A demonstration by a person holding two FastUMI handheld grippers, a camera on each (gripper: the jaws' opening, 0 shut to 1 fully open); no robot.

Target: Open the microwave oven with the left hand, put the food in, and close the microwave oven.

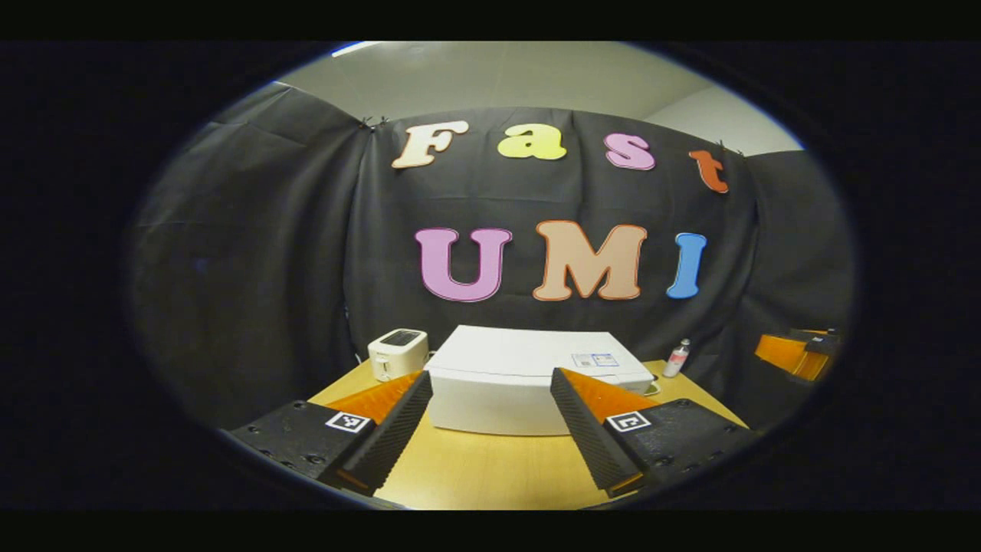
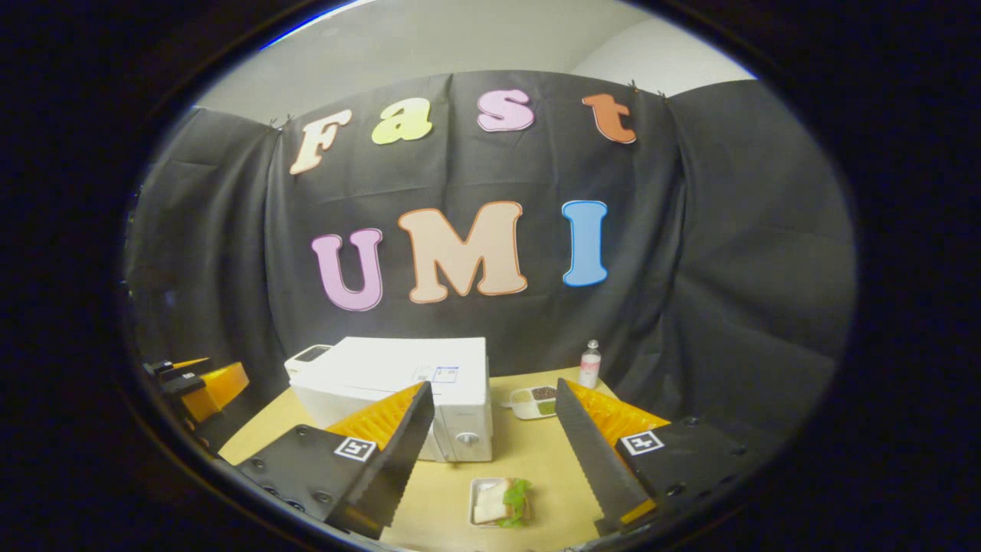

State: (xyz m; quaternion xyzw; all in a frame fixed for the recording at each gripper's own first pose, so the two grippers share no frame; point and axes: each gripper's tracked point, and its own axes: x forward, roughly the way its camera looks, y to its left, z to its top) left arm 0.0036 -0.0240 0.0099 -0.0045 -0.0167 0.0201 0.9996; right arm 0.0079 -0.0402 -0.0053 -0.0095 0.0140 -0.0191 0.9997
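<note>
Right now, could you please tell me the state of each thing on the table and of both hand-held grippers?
Microwave oven: door closed, standing on the table.
Sandwich tray: on the table in front of the microwave oven, not yet held.
Toaster: upright, left of the microwave oven.
Bottle: upright, capped.
Sectioned dish: filled, resting beside the bottle.
Left hand-held gripper: open, empty.
Right hand-held gripper: open, empty.

Bare counter [image 1: 490,468] lies open in front of the closed microwave [image 1: 529,379]. A toaster [image 1: 397,353] stands just beside its left side. To its right stand a sectioned dish [image 2: 534,401] and a small bottle [image 2: 589,365]. A food tray [image 2: 500,502] occupies the near counter.
</note>
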